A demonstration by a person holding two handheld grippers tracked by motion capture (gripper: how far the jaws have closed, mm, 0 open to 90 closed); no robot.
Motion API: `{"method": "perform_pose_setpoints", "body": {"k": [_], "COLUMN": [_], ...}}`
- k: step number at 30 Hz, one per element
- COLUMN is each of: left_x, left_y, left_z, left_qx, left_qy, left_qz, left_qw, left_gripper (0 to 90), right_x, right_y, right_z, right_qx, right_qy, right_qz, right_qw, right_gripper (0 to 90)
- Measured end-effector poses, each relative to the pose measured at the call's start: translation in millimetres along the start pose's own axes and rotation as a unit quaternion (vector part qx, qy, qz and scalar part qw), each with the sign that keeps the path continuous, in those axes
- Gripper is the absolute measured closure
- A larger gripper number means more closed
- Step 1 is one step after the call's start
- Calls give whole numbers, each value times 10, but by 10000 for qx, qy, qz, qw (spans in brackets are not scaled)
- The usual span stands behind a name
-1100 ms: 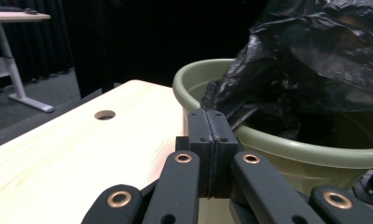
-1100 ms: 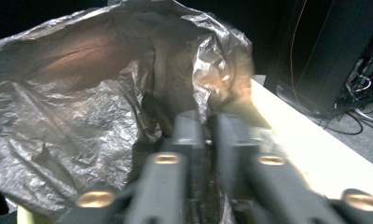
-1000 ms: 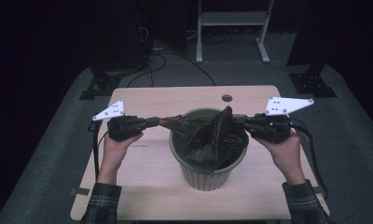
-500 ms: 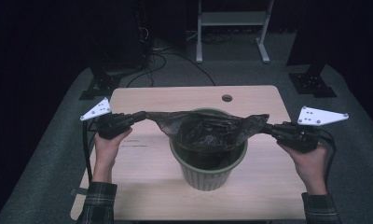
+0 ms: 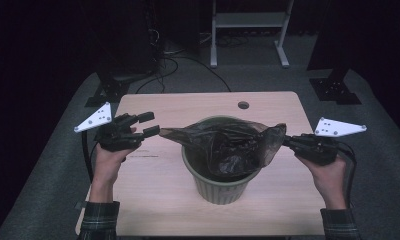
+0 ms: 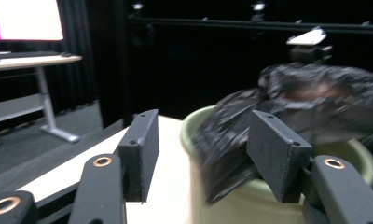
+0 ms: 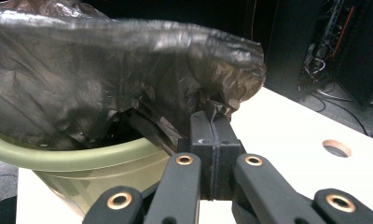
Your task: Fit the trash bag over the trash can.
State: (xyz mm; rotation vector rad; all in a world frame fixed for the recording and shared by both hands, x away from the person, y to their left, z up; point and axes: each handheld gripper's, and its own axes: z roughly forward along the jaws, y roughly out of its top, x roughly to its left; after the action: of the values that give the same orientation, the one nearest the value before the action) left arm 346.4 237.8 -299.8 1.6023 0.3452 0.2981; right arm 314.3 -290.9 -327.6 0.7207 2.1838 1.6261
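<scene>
Black bin bag [image 5: 228,142] stretched over green bucket [image 5: 220,187] at mid-table [image 5: 153,200]. Right gripper [image 5: 292,142] clamped tight on bag's right edge. Left gripper [image 5: 150,124] spread wide, holding nothing, just beside bag's left corner.

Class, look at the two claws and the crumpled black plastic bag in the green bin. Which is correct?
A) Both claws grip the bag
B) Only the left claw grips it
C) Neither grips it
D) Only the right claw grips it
D: the right claw is shut on an edge of the crumpled black plastic bag, while the left claw stands open with the bag loose between its jaws.
</scene>
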Motion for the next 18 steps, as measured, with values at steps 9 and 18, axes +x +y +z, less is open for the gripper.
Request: {"method": "perform_pose_setpoints", "body": {"k": [9, 18], "left_x": [-348, -418], "left_y": [81, 31], "left_z": [391, 688], "left_qx": [164, 364], "left_qy": [-726, -980], "left_qz": [298, 316], "left_qw": [9968, 9940], "left_gripper": [389, 379], "right_x": [11, 7], "right_y": [-9, -10], "right_z": [43, 57], "right_qx": [10, 24], "right_qy": [54, 90], "right_qz": [7, 41], "right_qw": [10000, 9999], "right_gripper": [898, 899]}}
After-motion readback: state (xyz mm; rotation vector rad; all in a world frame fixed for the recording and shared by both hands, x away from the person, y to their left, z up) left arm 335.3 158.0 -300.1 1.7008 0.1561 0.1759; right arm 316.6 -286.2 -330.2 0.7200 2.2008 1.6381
